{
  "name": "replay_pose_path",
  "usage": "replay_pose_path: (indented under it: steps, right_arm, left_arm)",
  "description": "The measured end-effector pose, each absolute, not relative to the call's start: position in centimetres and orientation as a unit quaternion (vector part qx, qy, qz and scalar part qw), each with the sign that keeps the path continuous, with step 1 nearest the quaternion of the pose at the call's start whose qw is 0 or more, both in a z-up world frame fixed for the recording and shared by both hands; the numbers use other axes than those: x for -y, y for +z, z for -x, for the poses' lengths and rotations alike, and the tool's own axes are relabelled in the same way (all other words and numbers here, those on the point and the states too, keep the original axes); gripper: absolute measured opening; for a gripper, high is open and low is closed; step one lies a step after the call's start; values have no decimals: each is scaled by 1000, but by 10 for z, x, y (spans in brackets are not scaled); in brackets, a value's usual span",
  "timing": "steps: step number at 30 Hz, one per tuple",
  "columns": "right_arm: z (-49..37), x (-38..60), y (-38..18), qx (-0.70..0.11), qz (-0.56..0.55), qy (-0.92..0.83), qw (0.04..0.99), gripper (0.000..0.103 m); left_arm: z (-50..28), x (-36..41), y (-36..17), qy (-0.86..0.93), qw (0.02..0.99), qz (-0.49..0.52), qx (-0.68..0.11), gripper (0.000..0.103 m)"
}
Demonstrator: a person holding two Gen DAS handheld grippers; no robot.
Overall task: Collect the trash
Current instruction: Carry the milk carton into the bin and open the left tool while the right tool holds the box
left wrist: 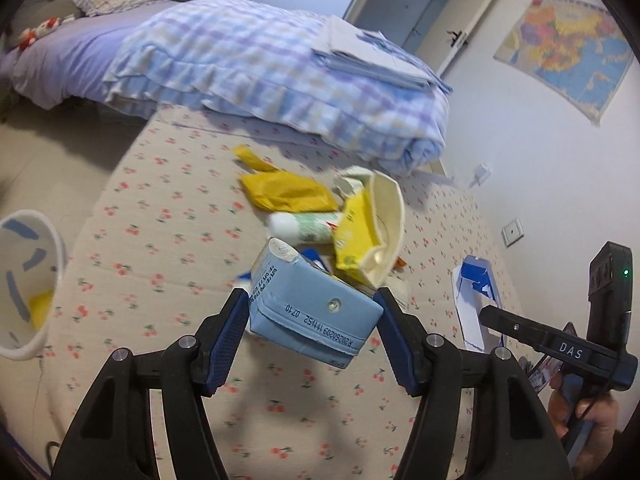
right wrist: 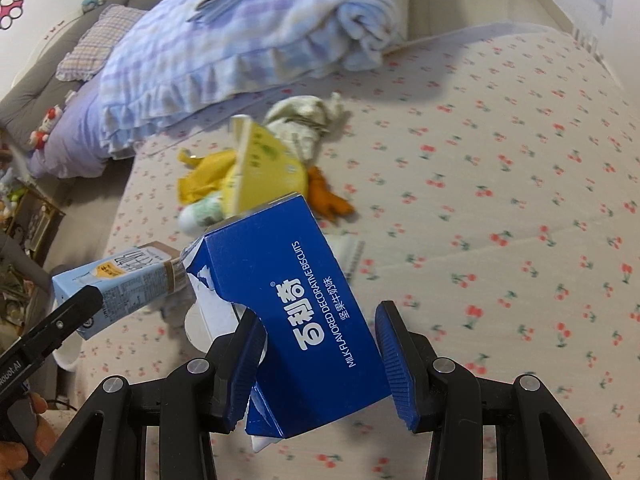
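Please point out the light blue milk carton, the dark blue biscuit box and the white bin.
light blue milk carton point(left wrist: 316, 312): left wrist view, its end face.
dark blue biscuit box point(right wrist: 304, 300): right wrist view, its printed side.
white bin point(left wrist: 60, 256): left wrist view, its rim.

Milk carton point(left wrist: 316, 312): matt lt-blue paperboard, creased. Biscuit box point(right wrist: 304, 312): glossy dk-blue card, torn white edge. Mattress cover point(left wrist: 168, 248): soft printed cloth. Gripper pads point(right wrist: 390, 356): ribbed blue rubber.

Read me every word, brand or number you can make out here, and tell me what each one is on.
"MILK FLAVORED DECORATIVE BISCUITS", with Chinese brand characters: blue biscuit box in the right gripper.
"R20260209 11152 02 10": light blue milk carton in the left gripper.
"DAS": right gripper's arm, seen from the left wrist.
Carton's side print, wall map: too blurred.
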State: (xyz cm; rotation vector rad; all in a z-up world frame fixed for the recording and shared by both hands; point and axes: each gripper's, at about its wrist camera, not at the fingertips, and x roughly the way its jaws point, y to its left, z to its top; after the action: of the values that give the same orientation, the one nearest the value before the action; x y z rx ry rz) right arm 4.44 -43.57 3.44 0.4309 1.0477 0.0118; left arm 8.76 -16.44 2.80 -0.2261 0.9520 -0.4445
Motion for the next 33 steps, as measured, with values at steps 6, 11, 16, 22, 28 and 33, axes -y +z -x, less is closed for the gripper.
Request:
replay_pose_path:
  steps: [6, 11, 16, 22, 28, 33]
  right_arm:
    - [-59, 403, 41, -493, -196, 28, 847, 50]
    - [-74, 371, 43, -495, -187, 50, 847, 50]
    - [-90, 337, 38, -503, -178, 69, 843, 50]
    - [-109, 293, 28, -516, -164, 92, 836, 50]
    - [-126, 247, 16, -529, -158, 115, 825, 50]
    - [-136, 207, 7, -539, -147, 135, 819, 50]
  left_arm:
    - [-90, 121, 37, -203, 865, 136, -438, 66]
    - [-92, 83, 44, -183, 872, 150, -427, 66]
    - [-95, 38, 43, -148, 878, 163, -424, 66]
    - [-98, -19, 35, -103, 880, 179, -428, 66]
    - [-102, -66, 26, -56, 877, 185, -441, 66]
    - [-109, -100, 10, -22, 864, 202, -460, 67]
